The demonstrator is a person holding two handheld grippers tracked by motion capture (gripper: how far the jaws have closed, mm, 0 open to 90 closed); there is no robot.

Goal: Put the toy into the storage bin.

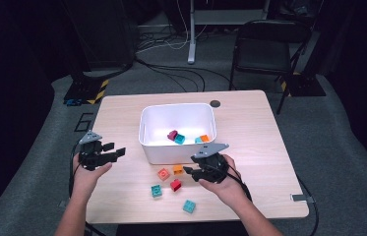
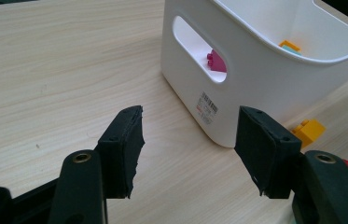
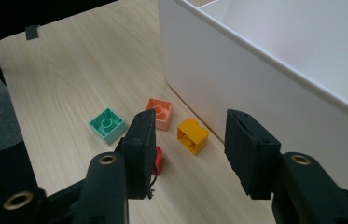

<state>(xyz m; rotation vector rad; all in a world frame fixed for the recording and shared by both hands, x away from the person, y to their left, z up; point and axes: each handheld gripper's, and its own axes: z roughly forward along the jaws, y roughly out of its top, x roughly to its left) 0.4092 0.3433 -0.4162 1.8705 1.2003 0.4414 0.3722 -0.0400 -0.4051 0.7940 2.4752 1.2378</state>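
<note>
the yellow block [image 3: 192,135], a light, rigid, smooth plastic piece best gripped across its flat sides, is seen on the bench [image 1: 122,113] beside the white bin [image 1: 177,147], just ahead of the right tool [image 3: 190,156], whose jaws are held apart and empty.

Table [image 1: 122,113] with bin [image 1: 151,147], bricks [image 1: 175,185]

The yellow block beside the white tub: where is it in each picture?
High view: yellow block sits just in front of the white tub.
Left claw view: far right, past the tub's corner.
Right claw view: centre, between the jaws.
Shared landmark: the tub.
</note>
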